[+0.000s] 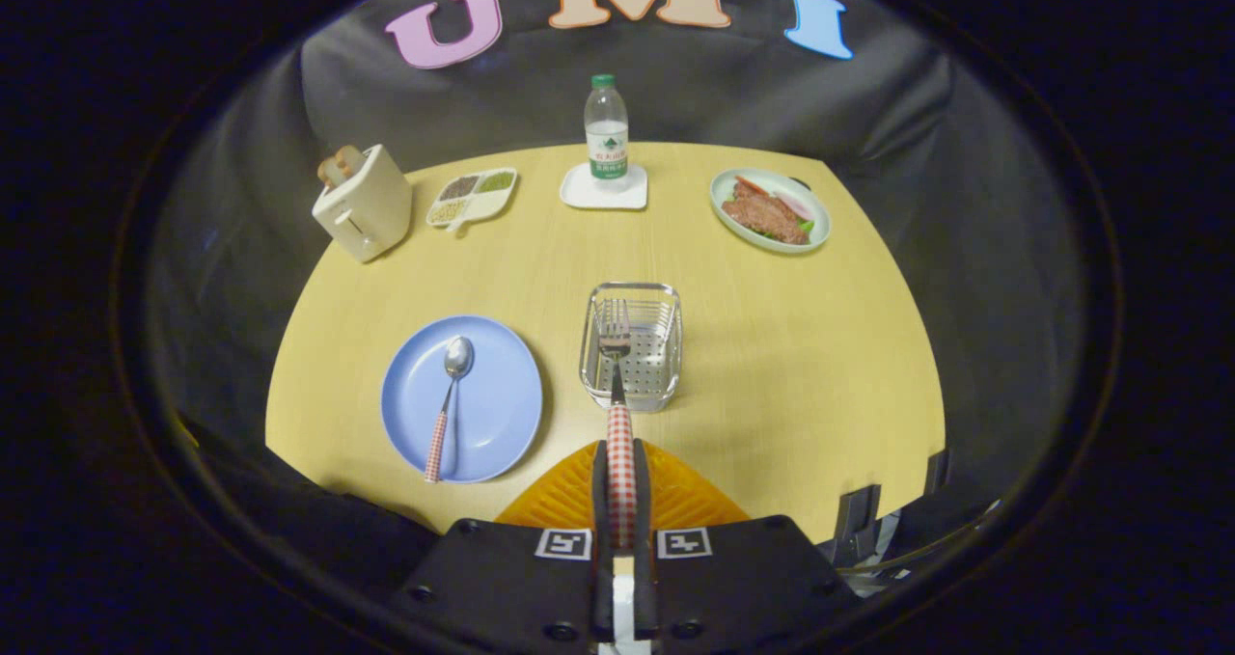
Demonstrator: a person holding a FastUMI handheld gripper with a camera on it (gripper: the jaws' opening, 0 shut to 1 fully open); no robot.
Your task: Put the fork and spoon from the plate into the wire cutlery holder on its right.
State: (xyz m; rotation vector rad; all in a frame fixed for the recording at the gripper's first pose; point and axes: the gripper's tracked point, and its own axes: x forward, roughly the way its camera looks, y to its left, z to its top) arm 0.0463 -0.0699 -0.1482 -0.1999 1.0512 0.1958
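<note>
- As we look forward along the two fingers in the gripper view, we see the gripper (620, 486) drawn almost fully together, both fingers pressing on the red-and-white checked handle of the fork (617, 395).
- The fork runs straight ahead from between the fingers, and its tines sit over the wire cutlery holder (632, 346), which stands just ahead of the fingertips; we cannot tell whether the tines touch the holder's perforated floor.
- Ahead and to the left of the fingers we see the blue plate (463, 399), just beside the holder but apart from it.
- The spoon (448, 404) lies on that plate, its bowl pointing away from us and its checked handle reaching back over the plate's near rim.
- Directly under the fingers, near us, lies an orange ribbed mat (675, 496) at the near edge of the wooden table (801, 366).
- Well beyond the holder, straight ahead, a water bottle (606, 129) with a green cap stands upright on a small white coaster (604, 192).
- Far ahead to the left we find a cream toaster (363, 202) with bread in its slot, and next to it a white divided dish (473, 197) holding grains.
- Far ahead to the right sits a pale green plate of food (770, 209).
</note>
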